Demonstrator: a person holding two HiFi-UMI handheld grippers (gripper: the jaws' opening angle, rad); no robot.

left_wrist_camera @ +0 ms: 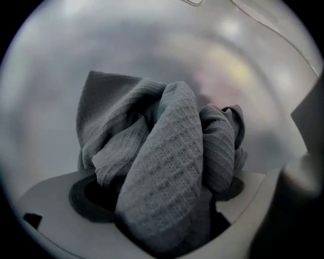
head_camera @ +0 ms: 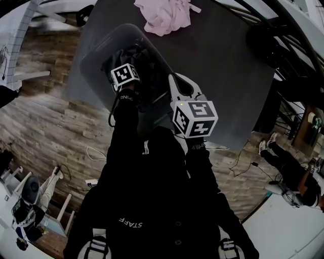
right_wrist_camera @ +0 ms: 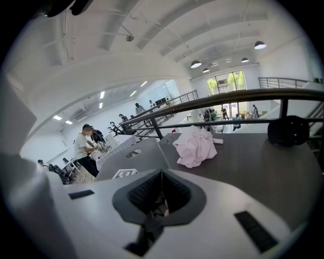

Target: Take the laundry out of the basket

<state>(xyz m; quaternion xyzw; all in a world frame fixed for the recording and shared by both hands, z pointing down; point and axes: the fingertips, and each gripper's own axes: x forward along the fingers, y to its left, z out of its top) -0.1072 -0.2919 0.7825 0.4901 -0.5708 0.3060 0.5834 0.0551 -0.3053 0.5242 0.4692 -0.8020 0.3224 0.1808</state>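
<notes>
Left gripper (head_camera: 125, 71), open inside the basket (head_camera: 98, 45), should sink around the cloth (left_wrist_camera: 162, 167) before closing; right gripper (right_wrist_camera: 158, 200) is shut

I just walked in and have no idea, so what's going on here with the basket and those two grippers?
A person holding a gripper in each hand is emptying a laundry basket that sits on a dark table. The left gripper points down into the basket with its jaws open, and a crumpled grey cloth sits right at them, apparently not clamped yet. The right gripper hangs shut and empty beside the basket. A pink garment lies on the table beyond the basket.
</notes>
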